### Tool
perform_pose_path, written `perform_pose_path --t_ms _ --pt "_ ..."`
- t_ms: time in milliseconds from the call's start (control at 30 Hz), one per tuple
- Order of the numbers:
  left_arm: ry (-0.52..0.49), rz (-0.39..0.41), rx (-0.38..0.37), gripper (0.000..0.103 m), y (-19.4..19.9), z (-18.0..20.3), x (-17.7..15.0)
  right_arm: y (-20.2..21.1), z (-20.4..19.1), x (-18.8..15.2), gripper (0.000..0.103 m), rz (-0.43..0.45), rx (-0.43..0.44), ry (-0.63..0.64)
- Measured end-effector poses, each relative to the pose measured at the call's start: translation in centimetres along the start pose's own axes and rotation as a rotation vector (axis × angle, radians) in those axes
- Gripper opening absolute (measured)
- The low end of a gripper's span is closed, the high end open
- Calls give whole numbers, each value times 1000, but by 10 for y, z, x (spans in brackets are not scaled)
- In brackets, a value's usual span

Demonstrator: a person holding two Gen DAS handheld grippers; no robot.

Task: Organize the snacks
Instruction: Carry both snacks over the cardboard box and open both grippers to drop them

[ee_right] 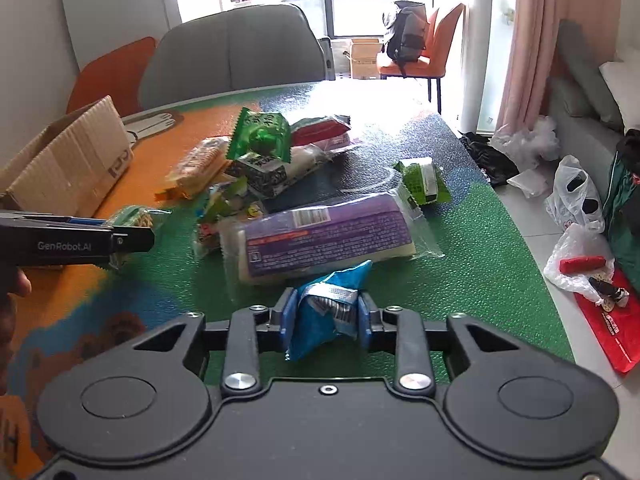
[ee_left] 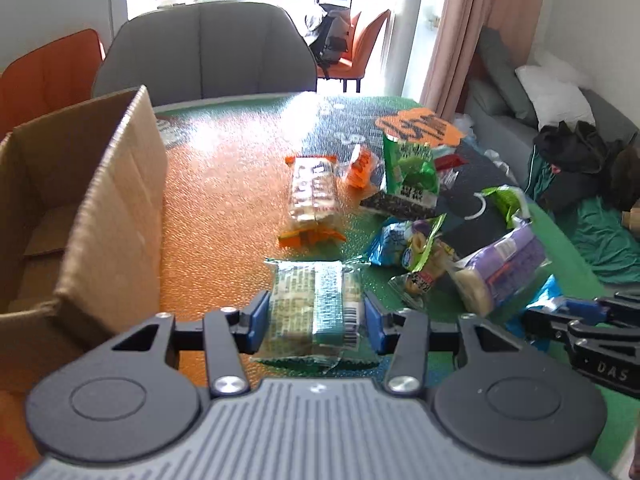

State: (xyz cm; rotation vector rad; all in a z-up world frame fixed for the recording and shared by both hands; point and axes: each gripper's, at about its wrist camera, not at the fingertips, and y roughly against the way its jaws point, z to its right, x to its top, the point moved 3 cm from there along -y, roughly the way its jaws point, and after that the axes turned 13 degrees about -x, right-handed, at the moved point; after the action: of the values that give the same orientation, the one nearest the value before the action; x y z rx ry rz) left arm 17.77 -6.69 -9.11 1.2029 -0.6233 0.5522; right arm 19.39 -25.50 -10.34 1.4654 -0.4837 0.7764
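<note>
My left gripper [ee_left: 315,320] is shut on a green cracker pack [ee_left: 316,304], held just above the table beside the open cardboard box [ee_left: 100,216]. My right gripper [ee_right: 326,318] is shut on a small blue snack bag [ee_right: 328,312] and also shows in the left wrist view [ee_left: 576,316]. My left gripper shows in the right wrist view [ee_right: 132,236]. A pile of snacks lies ahead: an orange cracker pack [ee_left: 314,196], a green bag [ee_left: 410,168], a purple pack [ee_right: 324,232] and a small green packet [ee_right: 422,180].
The table [ee_right: 460,264] has an orange, green and dark textured cover. A grey chair [ee_left: 208,52] and an orange chair [ee_left: 44,76] stand behind it. Bags and clothes lie on the floor at the right [ee_right: 580,196], beside a sofa.
</note>
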Motion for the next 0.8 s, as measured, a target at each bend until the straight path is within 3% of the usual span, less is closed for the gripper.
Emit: perform_pose_path --t_ms 400,800 --pt "12 115 -6 48 61 -6 10 31 -26 15 27 77 56 3" --pt "24 229 42 48 121 -21 22 58 -74 46 26 176 155 52"
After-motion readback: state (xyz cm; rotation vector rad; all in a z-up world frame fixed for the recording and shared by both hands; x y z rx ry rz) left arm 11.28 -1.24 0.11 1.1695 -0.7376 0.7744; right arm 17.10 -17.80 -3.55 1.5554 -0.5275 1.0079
